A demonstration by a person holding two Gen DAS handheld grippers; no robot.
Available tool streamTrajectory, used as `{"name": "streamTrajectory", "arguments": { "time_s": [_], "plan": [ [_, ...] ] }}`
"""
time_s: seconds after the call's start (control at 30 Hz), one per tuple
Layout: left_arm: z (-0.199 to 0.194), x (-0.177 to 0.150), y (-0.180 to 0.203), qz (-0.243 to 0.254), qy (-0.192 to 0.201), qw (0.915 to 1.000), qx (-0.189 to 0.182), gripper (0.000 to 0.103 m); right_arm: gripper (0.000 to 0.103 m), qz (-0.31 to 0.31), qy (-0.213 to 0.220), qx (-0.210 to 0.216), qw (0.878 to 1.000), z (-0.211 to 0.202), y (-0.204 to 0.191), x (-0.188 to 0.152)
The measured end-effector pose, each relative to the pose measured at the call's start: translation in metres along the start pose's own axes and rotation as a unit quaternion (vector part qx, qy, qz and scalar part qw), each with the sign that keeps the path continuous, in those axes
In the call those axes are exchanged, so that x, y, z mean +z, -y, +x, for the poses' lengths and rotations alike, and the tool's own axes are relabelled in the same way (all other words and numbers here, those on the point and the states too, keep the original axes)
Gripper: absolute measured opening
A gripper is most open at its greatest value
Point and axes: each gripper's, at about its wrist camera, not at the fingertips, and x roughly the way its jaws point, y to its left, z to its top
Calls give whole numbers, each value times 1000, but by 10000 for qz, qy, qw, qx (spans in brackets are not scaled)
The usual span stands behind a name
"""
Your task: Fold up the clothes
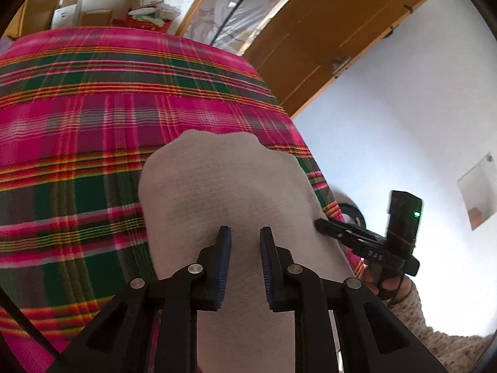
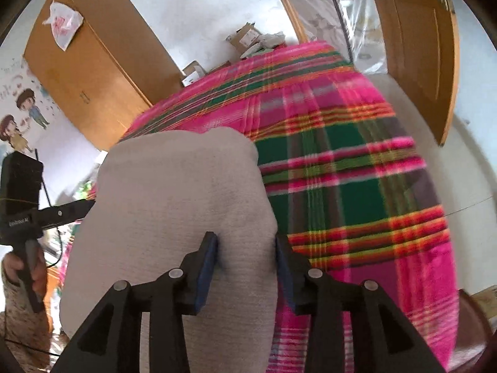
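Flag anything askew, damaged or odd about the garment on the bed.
Nothing is damaged or spilled. The beige garment lies on the plaid blanket with its far edge wavy rather than straight, so the fold looks uneven. Motion blur hides finer creases.

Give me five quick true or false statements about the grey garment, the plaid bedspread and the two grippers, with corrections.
1. The grey garment lies on a pink and green plaid bedspread. True.
2. The garment is bright blue. False: it is light grey.
3. The left gripper has a visible gap between its blue-padded fingers. True.
4. The right gripper hovers over bare floor. False: the garment's edge sits between its fingers, over the bedspread.
5. The wooden door beyond the bed is painted white. False: it is brown wood.
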Motion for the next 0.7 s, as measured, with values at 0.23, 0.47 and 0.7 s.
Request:
{"name": "streamTrajectory", "arguments": {
  "time_s": [0.23, 0.47, 0.7],
  "plan": [
    [1, -5, 16, 270, -143, 9995, -51, 20, 38, -614, 553, 179, 9964, -37, -42, 2],
    [7, -7, 9, 213, -176, 9996, -50, 20, 37, -1839, 393, 599, 9803, -29, -119, -13],
    [13, -11, 2, 342, -158, 9993, -21, 20, 36, -2152, -227, 455, 9752, 14, -143, -26]
  ]
}}
